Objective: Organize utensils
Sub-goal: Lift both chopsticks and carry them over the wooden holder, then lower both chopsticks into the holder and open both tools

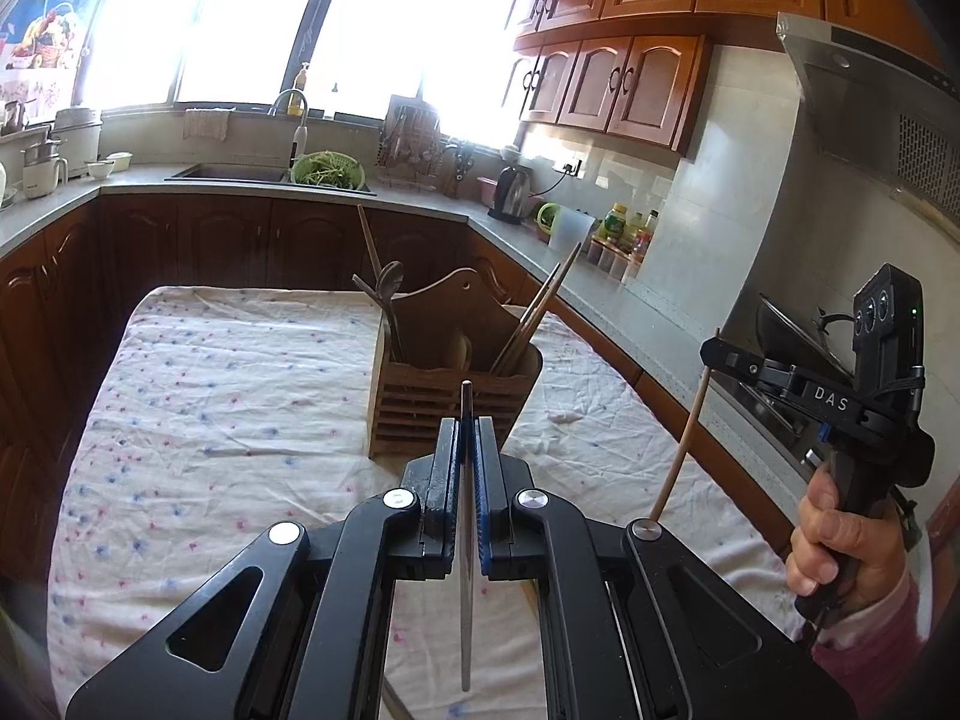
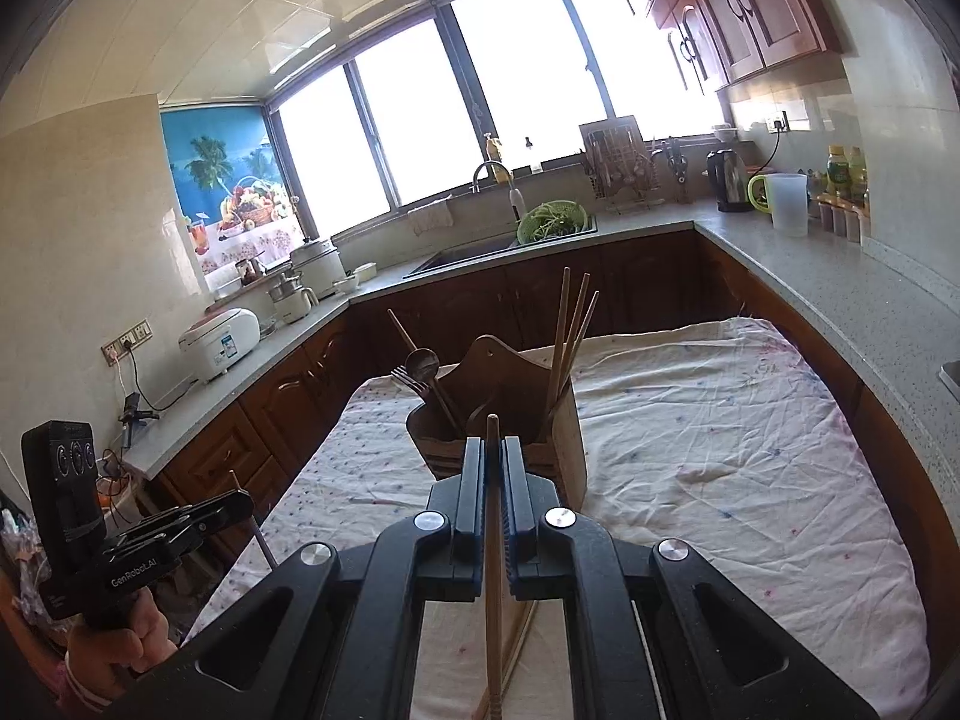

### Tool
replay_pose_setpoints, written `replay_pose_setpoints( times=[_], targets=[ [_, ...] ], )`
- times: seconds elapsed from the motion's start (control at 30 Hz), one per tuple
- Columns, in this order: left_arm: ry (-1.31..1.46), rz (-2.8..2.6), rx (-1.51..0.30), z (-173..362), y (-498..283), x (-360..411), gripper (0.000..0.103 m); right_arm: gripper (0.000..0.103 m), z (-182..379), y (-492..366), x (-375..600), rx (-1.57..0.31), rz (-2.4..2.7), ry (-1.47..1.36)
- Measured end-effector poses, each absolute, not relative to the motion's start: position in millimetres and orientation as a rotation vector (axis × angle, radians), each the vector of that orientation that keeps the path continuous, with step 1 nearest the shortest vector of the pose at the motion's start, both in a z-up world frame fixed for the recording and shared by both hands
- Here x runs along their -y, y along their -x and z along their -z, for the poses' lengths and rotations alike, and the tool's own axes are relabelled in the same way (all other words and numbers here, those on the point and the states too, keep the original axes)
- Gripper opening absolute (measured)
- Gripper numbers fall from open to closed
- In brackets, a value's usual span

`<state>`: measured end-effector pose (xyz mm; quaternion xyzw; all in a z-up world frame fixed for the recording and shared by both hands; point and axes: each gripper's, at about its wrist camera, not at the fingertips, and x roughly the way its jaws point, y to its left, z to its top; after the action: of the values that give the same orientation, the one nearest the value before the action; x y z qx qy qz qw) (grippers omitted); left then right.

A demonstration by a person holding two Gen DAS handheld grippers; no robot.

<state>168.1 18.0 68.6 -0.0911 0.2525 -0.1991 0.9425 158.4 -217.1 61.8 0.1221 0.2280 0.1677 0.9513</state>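
Observation:
A wooden utensil holder (image 1: pixel 450 384) stands on the cloth-covered table (image 1: pixel 240 396); it also shows in the right wrist view (image 2: pixel 510 426). It holds a spoon (image 1: pixel 389 279), a fork and several chopsticks (image 1: pixel 540 312). My left gripper (image 1: pixel 467 426) is shut on a thin metal utensil handle (image 1: pixel 465 570), held upright just in front of the holder. My right gripper (image 2: pixel 493 450) is shut on a wooden chopstick (image 2: pixel 493 588), also before the holder; this chopstick shows in the left wrist view (image 1: pixel 684 438), to the right of the holder.
Another chopstick (image 2: pixel 521 648) lies on the cloth near me. Kitchen counters (image 2: pixel 840 300) run around the table, with a sink (image 1: pixel 228 173), a green colander (image 1: pixel 327 171), a kettle (image 1: pixel 510 195), bottles and a stove (image 1: pixel 780 372) on the right.

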Motion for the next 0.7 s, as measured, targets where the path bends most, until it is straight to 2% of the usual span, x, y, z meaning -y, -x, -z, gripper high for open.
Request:
replay_pose_setpoints(
  times=[0.7],
  targets=[
    [0.208, 0.345, -0.280, -144, -246, -35, 0.004, 0.005, -127, -221, 221, -0.225, -0.289, -0.311]
  ],
)
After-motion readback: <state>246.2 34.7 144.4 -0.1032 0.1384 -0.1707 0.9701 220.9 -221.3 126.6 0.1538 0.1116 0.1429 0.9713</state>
